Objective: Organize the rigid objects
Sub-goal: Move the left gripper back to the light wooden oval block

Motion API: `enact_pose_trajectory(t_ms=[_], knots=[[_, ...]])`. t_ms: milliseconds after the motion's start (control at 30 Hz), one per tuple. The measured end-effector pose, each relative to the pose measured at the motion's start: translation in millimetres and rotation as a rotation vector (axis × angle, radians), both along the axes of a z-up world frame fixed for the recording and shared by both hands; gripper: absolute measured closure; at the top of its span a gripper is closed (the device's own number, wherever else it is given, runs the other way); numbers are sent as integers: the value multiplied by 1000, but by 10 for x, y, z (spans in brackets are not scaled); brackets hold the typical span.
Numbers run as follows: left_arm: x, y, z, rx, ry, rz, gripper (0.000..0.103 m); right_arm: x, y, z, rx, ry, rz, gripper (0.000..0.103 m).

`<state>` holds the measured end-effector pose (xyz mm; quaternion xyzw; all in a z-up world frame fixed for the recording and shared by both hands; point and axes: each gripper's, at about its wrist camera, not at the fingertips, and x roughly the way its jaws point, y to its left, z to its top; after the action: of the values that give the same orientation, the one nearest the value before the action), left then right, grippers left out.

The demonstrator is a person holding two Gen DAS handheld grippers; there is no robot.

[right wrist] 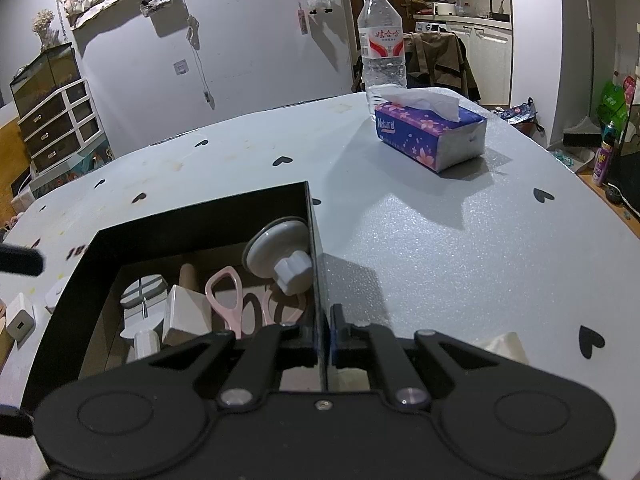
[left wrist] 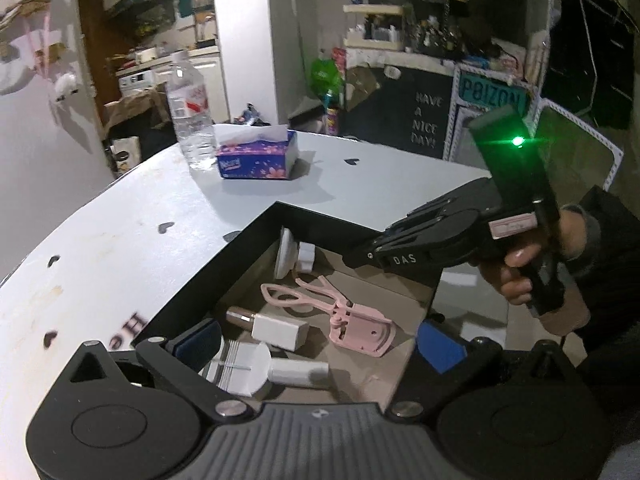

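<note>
The black box [right wrist: 200, 216] is open-topped, thin-walled and brown inside, standing on the pale table [right wrist: 440, 248] with its small black hearts; within it lie a pink eyelash curler [left wrist: 352, 320], a white suction cup [right wrist: 276, 260] with a ribbed knob, a white block-shaped plug [left wrist: 280, 328] and a white round piece with a slotted top [left wrist: 244, 364]; the right claw [right wrist: 320, 340] is clenched on the box's near right wall, one pad inside and one outside, so the box stretches ahead and to its left, the suction cup just beyond its tips against that same wall; the left claw [left wrist: 320, 344] stands released, its blue pads wide apart and empty, hovering above the near end of the box, with the round piece and the plug just below and between its fingers and the curler a little further ahead; a purple tissue pack [right wrist: 432, 136] and a clear water bottle [right wrist: 380, 40] stand well beyond both claws on the far part of the table.
</note>
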<state>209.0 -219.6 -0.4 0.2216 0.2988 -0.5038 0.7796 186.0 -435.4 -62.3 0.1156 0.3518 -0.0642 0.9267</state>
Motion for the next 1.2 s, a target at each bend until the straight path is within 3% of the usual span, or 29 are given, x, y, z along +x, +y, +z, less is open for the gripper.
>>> enact_pose_trajectory(t_ms=[300, 667, 933, 1200], knots=[[-241, 456, 82, -85, -50, 173, 0, -31, 4, 13, 0, -7, 4, 97], [-335, 1170, 69, -208, -115, 575, 0, -46, 9, 9, -4, -9, 8, 97], [-256, 1717, -147, -244, -76, 912, 0, -58, 22, 5, -14, -9, 2, 95], [-267, 2164, -356, -242, -51, 1098, 0, -69, 4, -1, -11, -9, -10, 92]])
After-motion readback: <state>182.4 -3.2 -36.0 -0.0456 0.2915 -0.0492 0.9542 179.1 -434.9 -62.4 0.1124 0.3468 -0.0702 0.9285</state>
